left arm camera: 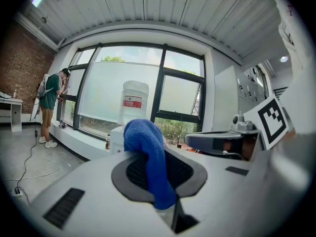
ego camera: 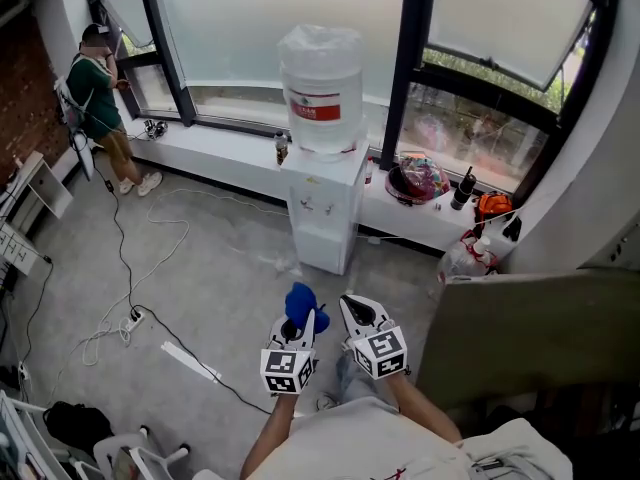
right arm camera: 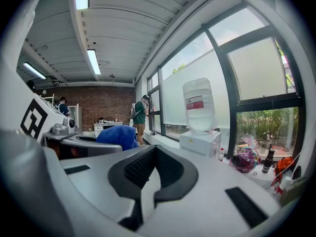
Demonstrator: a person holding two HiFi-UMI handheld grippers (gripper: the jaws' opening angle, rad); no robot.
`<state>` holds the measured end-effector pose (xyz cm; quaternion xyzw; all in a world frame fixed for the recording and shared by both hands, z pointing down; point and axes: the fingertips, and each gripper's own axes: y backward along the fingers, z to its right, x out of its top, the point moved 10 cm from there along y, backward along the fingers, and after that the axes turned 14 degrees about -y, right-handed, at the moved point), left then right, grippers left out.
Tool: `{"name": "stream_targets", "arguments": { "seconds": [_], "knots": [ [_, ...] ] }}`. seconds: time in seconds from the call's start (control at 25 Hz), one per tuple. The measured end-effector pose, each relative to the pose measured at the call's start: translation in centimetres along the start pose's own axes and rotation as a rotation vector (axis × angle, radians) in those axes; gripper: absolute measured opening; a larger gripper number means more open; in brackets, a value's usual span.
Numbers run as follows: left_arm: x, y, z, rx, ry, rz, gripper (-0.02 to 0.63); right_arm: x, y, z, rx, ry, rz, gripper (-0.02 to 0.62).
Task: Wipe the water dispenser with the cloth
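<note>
The white water dispenser [ego camera: 325, 208] stands against the window sill with a large clear bottle [ego camera: 322, 88] on top. It is some way ahead of both grippers. My left gripper [ego camera: 299, 322] is shut on a blue cloth [ego camera: 300, 302], which bulges up between the pads and hangs over them [left arm camera: 148, 157]. In the left gripper view the dispenser [left arm camera: 117, 139] shows small behind the cloth. My right gripper [ego camera: 352, 311] is close beside the left one, jaws shut with nothing between them [right arm camera: 150, 174]. In the right gripper view the dispenser [right arm camera: 200, 141] lies ahead to the right and the cloth [right arm camera: 116, 136] shows at left.
A person [ego camera: 100, 93] stands at the window at far left. Cables and a power strip [ego camera: 132, 318] trail over the grey floor, with a white strip [ego camera: 190, 361]. The sill holds a small bottle [ego camera: 281, 148], a helmet with bags [ego camera: 420, 180]. A grey panel [ego camera: 530, 328] stands at right.
</note>
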<state>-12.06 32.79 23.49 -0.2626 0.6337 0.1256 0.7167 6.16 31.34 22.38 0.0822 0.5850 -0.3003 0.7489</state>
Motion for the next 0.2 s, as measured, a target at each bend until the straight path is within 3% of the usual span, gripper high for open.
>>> {"name": "stream_targets", "arguments": {
  "seconds": [0.2],
  "knots": [
    [-0.16,0.03,-0.11,-0.002,0.003,-0.008,0.052,0.04,-0.30,-0.36,0.004,0.001,0.000,0.014]
  ]
}}
